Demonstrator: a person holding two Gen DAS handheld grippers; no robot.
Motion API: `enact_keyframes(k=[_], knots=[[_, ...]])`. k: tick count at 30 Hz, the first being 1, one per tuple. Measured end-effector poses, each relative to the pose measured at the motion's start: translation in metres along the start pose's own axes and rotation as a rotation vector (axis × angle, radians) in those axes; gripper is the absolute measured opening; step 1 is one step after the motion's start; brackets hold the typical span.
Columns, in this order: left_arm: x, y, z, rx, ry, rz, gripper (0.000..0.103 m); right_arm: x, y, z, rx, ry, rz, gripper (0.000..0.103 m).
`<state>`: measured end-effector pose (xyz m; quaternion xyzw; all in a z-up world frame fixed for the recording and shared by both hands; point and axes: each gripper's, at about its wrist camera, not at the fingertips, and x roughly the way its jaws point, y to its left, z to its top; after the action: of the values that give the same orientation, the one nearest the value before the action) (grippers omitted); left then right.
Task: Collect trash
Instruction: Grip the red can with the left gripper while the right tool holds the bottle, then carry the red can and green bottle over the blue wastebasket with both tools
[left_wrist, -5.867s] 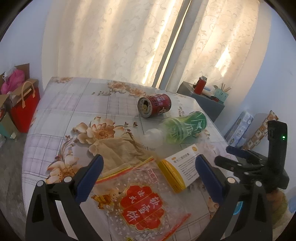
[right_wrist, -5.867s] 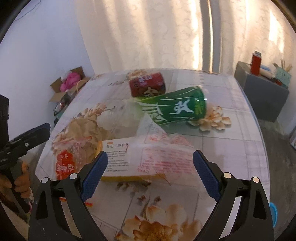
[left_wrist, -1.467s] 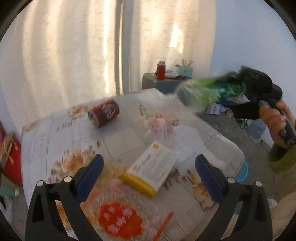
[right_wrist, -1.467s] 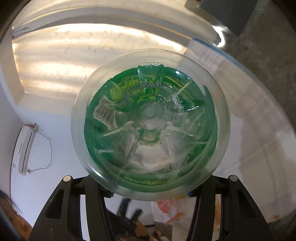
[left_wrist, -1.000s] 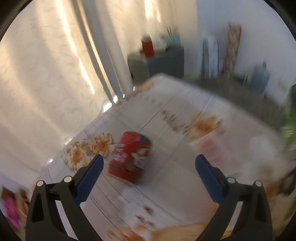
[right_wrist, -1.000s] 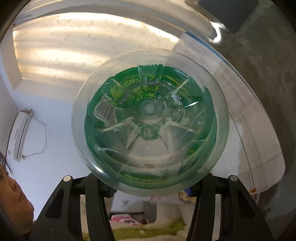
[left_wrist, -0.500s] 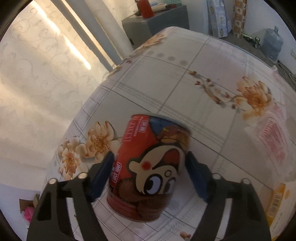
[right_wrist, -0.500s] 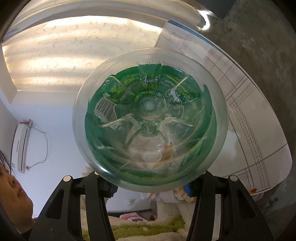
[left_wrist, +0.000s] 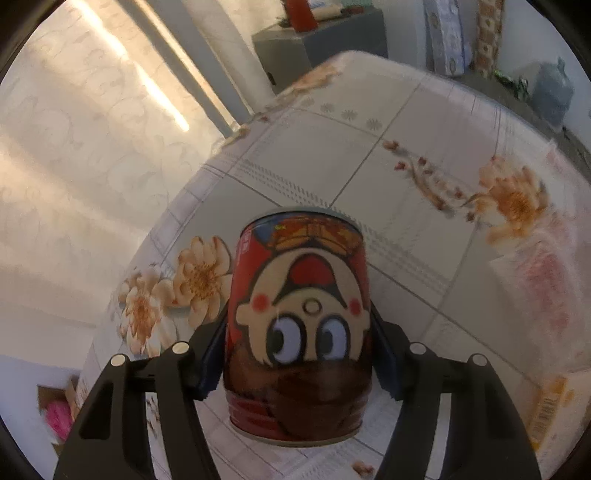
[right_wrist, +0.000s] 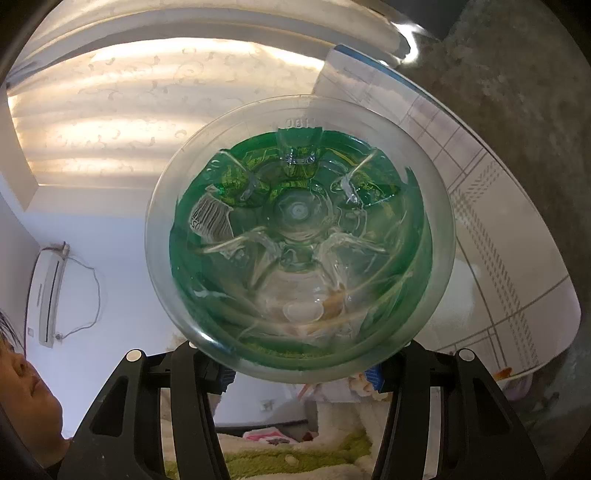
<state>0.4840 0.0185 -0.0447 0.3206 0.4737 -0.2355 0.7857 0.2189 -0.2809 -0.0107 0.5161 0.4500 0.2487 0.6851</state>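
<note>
Lying on its side on the flowered tablecloth, the red can sits squarely between the fingers of the left gripper, its long axis running straight ahead along them. Those jaws have just been closing and now hug the can's flanks, apparently touching. The right gripper is off beside the table, clamped on the green bottle, so the left is plainly nearer.
</note>
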Motion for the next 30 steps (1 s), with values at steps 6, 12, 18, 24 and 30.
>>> enact_keyframes(k=[6, 12, 18, 24, 30], knots=[[-0.062, -0.004, -0.013, -0.127, -0.097, -0.025, 0.064, -0.019, 0.005, -0.014, -0.026, -0.03, 0.022, 0.05], [-0.129, -0.042, -0.014, -0.152, -0.209, -0.092, 0.064, -0.051, 0.002, -0.035, -0.033, -0.095, 0.046, 0.05], [-0.189, -0.119, 0.011, -0.124, -0.303, -0.241, 0.064, -0.117, -0.007, -0.069, -0.027, -0.245, 0.055, 0.05], [-0.218, -0.219, 0.047, -0.048, -0.329, -0.438, 0.064, -0.196, -0.039, -0.11, 0.036, -0.434, 0.016, 0.05], [-0.204, -0.347, 0.089, 0.039, -0.252, -0.628, 0.064, -0.263, -0.088, -0.151, 0.159, -0.599, -0.119, 0.05]])
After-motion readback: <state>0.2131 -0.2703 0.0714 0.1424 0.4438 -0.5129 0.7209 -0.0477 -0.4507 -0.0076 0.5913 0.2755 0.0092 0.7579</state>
